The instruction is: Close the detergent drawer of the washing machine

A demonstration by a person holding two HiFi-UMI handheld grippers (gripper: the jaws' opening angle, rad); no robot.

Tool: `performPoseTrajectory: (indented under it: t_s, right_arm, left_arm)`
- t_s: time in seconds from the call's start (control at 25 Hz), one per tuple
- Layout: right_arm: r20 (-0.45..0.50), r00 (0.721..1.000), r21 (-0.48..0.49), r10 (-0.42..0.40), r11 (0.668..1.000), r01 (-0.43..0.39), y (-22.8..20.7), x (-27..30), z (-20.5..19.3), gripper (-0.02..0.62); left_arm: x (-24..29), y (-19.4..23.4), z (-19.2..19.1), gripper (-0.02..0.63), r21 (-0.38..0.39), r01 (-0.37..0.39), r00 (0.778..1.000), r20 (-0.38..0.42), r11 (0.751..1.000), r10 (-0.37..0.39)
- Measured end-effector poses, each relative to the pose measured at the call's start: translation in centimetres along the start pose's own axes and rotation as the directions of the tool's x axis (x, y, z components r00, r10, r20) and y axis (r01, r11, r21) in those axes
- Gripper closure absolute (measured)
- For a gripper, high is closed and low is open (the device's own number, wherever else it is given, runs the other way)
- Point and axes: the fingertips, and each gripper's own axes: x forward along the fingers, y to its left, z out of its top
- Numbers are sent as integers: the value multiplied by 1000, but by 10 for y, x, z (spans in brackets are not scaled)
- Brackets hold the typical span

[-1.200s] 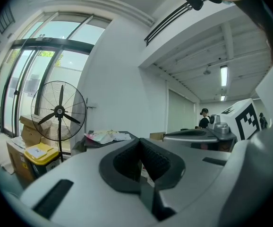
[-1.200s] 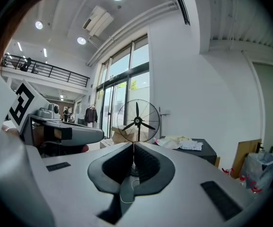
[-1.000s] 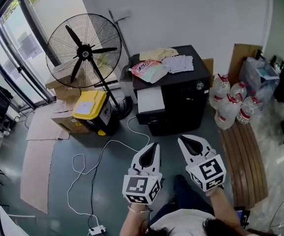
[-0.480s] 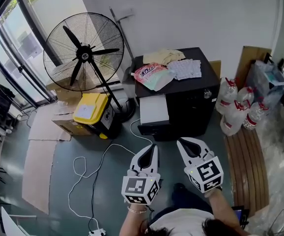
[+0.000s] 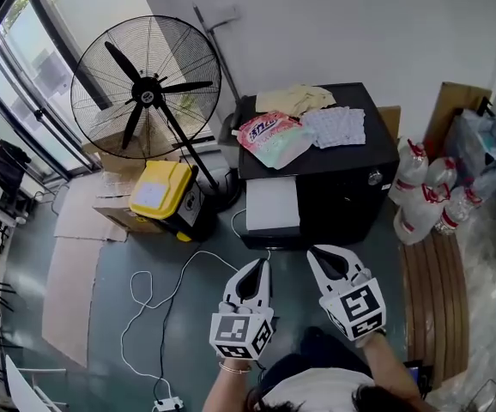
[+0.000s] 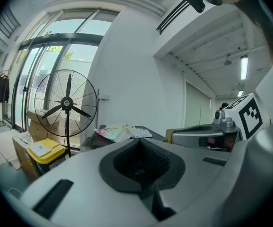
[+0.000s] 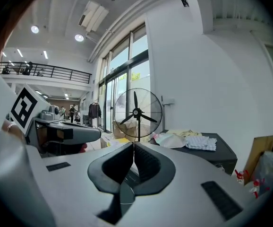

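Black and boxy, the washing machine (image 5: pixel 338 191) stands at twelve o'clock from both tongs, its white detergent drawer (image 5: pixel 272 204) pulled out of the front toward the person and touched by neither tool. The left gripper (image 5: pixel 263 264) and right gripper (image 5: pixel 313 252) hover side by side, each with its jaws pressed together on nothing. A standing fan (image 5: pixel 145 88) is at ten o'clock, with a yellow-lidded box (image 5: pixel 158 187) just beneath it.

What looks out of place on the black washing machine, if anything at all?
The white detergent drawer juts out of the front of the washing machine, so it appears to stand open. A pink bag and a patterned cloth also lie loosely on top of the machine.
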Motion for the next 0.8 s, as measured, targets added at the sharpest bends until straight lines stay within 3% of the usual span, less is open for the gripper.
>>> performPoseTrajectory:
  t_s: [0.32,0.8]
  right_arm:
    - [-50,999,3,11,1000,-11,-9,29,-21,571]
    - [-136,990,45,-26,998,33,-14,76,-61,571]
  left_arm:
    - [18,22,-23,591,-27,-12,1000,-29,1000,11]
    - [57,58,-63,591,-19,57,995,-81,998,-58]
